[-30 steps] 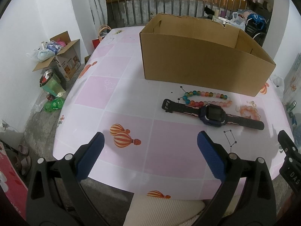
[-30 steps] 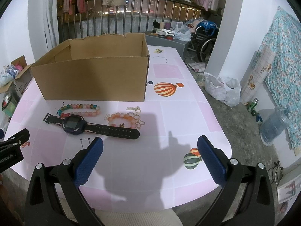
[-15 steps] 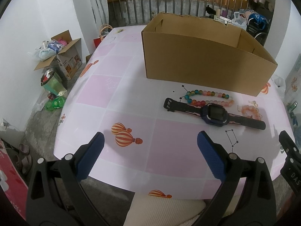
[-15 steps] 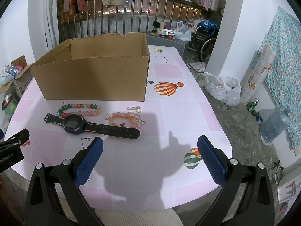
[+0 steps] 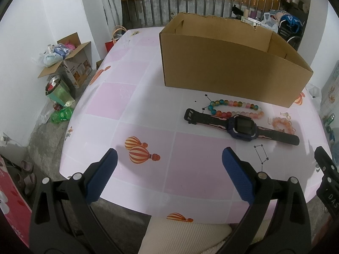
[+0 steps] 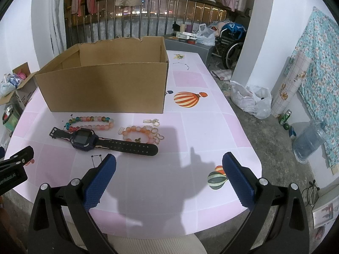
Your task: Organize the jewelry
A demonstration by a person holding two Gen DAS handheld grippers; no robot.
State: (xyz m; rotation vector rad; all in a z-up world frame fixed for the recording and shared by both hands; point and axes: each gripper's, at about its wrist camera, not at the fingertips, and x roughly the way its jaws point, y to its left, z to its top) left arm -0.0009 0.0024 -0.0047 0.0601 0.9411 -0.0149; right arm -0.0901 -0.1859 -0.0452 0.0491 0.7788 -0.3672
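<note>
An open cardboard box [image 6: 106, 89] stands at 12 o'clock on the table. Just before it lie a multicoloured bead bracelet [image 6: 91, 122] at 10 o'clock, a dark watch [image 6: 101, 142] flat, strap outstretched, and a peach bead bracelet [image 6: 139, 134] with gold charms beside it.

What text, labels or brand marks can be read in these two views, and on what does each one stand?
"DAS": white letters, cut off at the frame edge, on the right gripper body seen in the left wrist view.
"enRobot.AI": start cut off, on the left gripper body seen in the right wrist view.
Printed carton on the floor: pictures and print too small to read.
Watch: screen dark, no text.
Cardboard box: no print visible.
</note>
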